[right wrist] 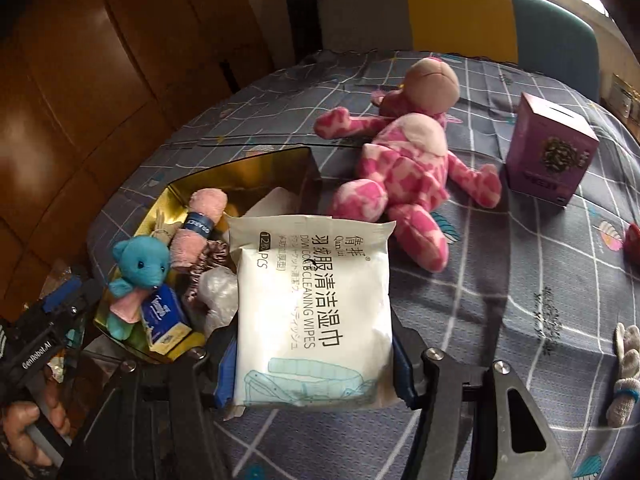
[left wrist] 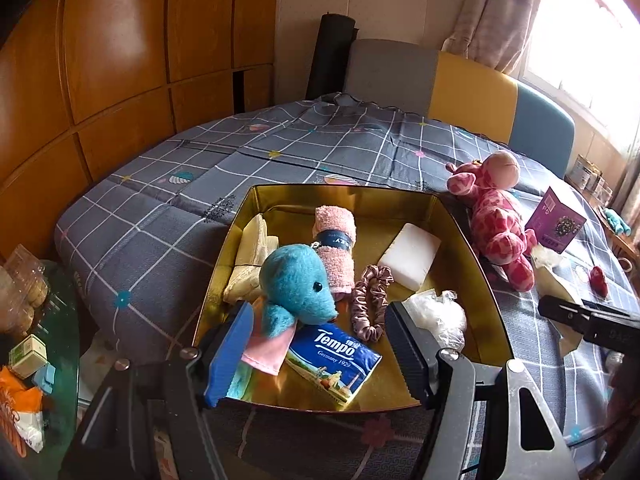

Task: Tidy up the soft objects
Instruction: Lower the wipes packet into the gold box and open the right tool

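The left gripper sits low in its frame, jaws apart and holding nothing. The right gripper is clamped on a wipes pack at lower centre.

The left claw hangs open over the gold tin, which holds a blue plush, Tempo tissue pack, pink rolled towel, scrunchie and white block; a pink giraffe lies beside it

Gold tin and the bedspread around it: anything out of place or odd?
The pink giraffe plush sprawls on the bedspread outside the gold tin, which already holds the other soft things. The right gripper holds a wipes pack. Nothing looks spilled or damaged.
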Demonstrator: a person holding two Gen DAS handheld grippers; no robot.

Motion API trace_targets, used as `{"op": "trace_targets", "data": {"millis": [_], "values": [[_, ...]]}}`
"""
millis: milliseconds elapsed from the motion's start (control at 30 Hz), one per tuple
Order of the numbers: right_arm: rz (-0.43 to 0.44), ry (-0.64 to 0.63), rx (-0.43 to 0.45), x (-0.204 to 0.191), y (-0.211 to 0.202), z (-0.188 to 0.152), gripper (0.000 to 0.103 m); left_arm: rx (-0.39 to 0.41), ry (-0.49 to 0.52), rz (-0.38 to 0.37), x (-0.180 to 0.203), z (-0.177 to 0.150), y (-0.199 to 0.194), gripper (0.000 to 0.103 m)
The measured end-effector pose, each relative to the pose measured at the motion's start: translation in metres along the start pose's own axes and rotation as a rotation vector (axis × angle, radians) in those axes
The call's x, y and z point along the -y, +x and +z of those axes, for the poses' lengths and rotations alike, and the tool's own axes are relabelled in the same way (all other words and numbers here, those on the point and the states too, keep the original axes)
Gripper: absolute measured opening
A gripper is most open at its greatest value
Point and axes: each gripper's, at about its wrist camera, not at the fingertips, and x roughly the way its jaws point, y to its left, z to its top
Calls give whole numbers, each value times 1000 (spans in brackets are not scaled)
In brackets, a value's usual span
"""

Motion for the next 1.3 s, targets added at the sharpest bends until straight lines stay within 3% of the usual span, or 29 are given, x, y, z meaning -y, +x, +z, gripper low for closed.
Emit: {"op": "trace_targets", "data": {"millis": [200, 467, 700, 800, 967, 1300], "values": [[89, -21, -39, -35, 22, 29, 61, -8, -20, 10, -9, -1, 5, 69], [57, -18, -119, -79, 95, 64, 61, -4, -79, 54, -34, 1, 10, 69], [83, 26, -233, -91, 159, 69, 65, -20, -114, 52, -47, 1, 17, 69], [108, 20, -189, -91, 149, 69, 68, -18, -103, 50, -46, 1, 17, 77], [122, 18, -138, -86, 122, 69, 68, -16, -96, 53, -44, 0, 18, 77], [35, -36, 8, -64, 61, 38, 68, 12, -59, 49, -31, 3, 6, 77]]}}
